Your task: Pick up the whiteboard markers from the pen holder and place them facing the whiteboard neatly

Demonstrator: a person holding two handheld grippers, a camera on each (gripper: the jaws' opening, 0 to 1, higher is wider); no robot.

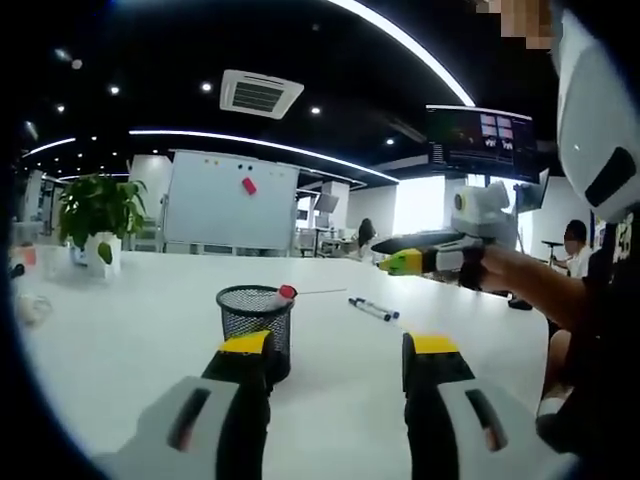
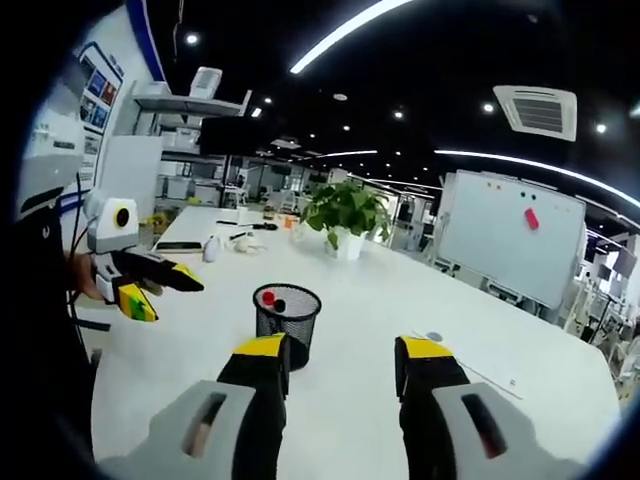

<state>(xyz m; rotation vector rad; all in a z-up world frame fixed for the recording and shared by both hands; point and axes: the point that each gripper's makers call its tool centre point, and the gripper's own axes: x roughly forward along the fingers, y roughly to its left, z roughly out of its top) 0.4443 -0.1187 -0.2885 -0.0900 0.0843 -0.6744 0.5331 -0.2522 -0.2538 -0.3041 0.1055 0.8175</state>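
Mesh round pen holder point(image 1: 255, 318), smooth white table point(image 1: 120, 340)

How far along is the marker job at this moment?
Partly done: two markers already lie side by side on the table, on the whiteboard side of the pen holder. Nothing is in hand; the left gripper and right gripper are both open and empty. Still left: at least a red-capped marker and a dark-capped one in the holder.
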